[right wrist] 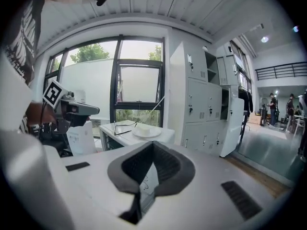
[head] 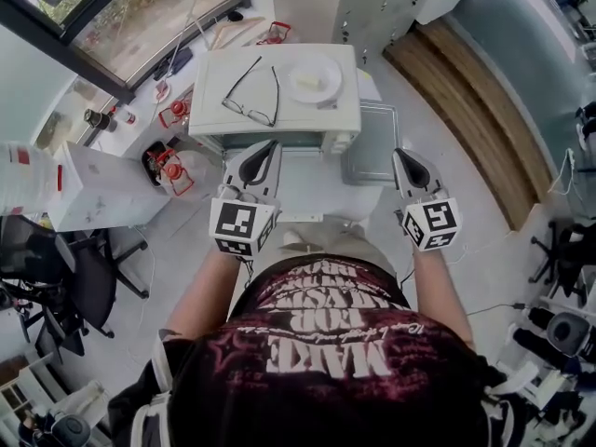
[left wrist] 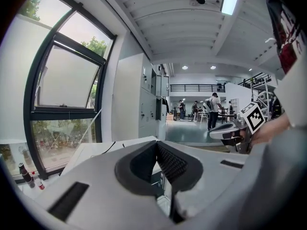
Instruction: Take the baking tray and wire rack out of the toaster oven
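Note:
The white toaster oven (head: pixel 279 96) stands on a table below me, with a pair of glasses (head: pixel 251 91) and a white plate (head: pixel 312 80) on its top. A grey baking tray (head: pixel 371 142) lies flat on the table just right of the oven. I cannot make out a wire rack. My left gripper (head: pixel 270 147) is held up in front of the oven's left side, shut and empty. The right gripper (head: pixel 402 156) is raised beside the tray's near edge, also shut and empty. From the right gripper view the oven (right wrist: pixel 139 135) sits beyond the closed jaws (right wrist: pixel 152 145).
A white box (head: pixel 93 189) and red clips (head: pixel 172 170) lie left of the oven. A dark office chair (head: pixel 56 268) stands at lower left. Windows run behind the table; white lockers (right wrist: pixel 206 104) stand to the right. People (left wrist: pixel 213 110) are far off in the hall.

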